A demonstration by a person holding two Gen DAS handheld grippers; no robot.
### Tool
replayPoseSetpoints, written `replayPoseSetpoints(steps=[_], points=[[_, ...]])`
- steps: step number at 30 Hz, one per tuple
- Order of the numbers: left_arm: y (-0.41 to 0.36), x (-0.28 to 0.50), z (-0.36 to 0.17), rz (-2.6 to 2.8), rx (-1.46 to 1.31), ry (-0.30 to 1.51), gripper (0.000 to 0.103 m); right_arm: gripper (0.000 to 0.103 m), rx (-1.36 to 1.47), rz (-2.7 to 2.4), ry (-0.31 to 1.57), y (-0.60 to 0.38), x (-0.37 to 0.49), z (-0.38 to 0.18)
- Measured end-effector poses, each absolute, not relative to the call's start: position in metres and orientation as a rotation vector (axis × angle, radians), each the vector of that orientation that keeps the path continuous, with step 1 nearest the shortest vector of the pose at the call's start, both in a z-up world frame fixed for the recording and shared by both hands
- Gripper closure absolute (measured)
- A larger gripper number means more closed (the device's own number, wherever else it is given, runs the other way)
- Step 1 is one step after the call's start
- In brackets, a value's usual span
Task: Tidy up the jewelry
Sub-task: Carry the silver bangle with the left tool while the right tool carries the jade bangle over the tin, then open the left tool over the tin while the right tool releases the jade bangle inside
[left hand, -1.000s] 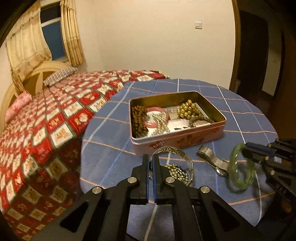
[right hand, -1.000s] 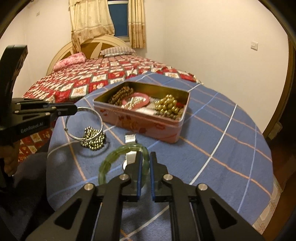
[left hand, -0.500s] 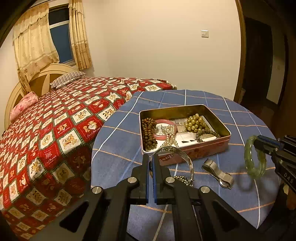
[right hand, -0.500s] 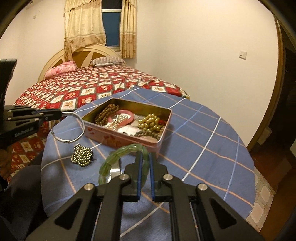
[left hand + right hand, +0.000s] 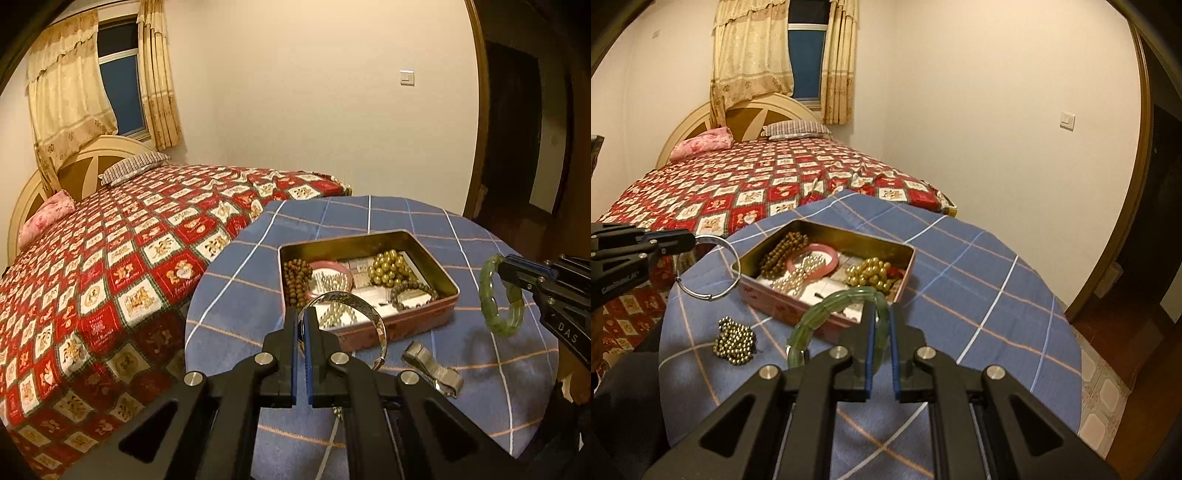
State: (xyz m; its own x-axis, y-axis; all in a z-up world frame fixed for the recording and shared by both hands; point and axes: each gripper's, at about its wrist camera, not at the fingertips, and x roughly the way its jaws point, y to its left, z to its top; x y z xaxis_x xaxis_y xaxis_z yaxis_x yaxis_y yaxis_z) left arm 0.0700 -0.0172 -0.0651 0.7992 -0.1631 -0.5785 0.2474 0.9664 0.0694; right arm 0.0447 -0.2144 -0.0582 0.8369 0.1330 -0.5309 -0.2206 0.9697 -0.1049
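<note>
A thin silver bangle (image 5: 371, 314) hangs above the table in front of the tin, pinched in my shut left gripper (image 5: 303, 319). In the right wrist view the left gripper (image 5: 691, 240) holds that silver bangle (image 5: 705, 267) at the left. My right gripper (image 5: 881, 314) is shut on a green jade bangle (image 5: 827, 308), raised over the tin's near corner. From the left wrist view the right gripper (image 5: 504, 267) and green bangle (image 5: 502, 297) hang at the right. The open pink tin (image 5: 413, 325) holds brown beads, a pink bangle, pearls and gold beads.
A heap of small gold beads (image 5: 735, 341) and a silver clasp piece (image 5: 432, 365) lie on the round table's blue checked cloth (image 5: 979, 295). A bed with a red patterned cover (image 5: 110, 258) stands close behind the table. A dark doorway (image 5: 517, 147) is at the right.
Both grippers have risen with their bangles, which now hang clear of the cloth. The silver bangle has come up in front of the tin. The bead heap stays on the table.
</note>
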Motion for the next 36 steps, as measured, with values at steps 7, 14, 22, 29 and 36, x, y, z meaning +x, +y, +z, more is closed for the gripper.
replayPoseSetpoints(steps=[7, 14, 22, 29, 36], points=[[-0.019, 0.08, -0.05, -0.222, 0.143, 0.575, 0.101, 0.094, -0.165, 0.183, 0.536, -0.215, 0.06, -0.048], [-0.021, 0.097, -0.041, -0.21, 0.15, 0.553, 0.101, 0.094, -0.163, 0.182, 0.532, -0.212, 0.073, -0.042], [-0.024, 0.115, -0.038, -0.205, 0.164, 0.544, 0.101, 0.094, -0.171, 0.184, 0.535, -0.207, 0.088, -0.04], [-0.027, 0.138, -0.044, -0.185, 0.174, 0.556, 0.101, 0.094, -0.176, 0.181, 0.556, -0.202, 0.107, -0.042], [-0.031, 0.156, -0.05, -0.173, 0.196, 0.572, 0.101, 0.094, -0.194, 0.175, 0.577, -0.198, 0.126, -0.046]])
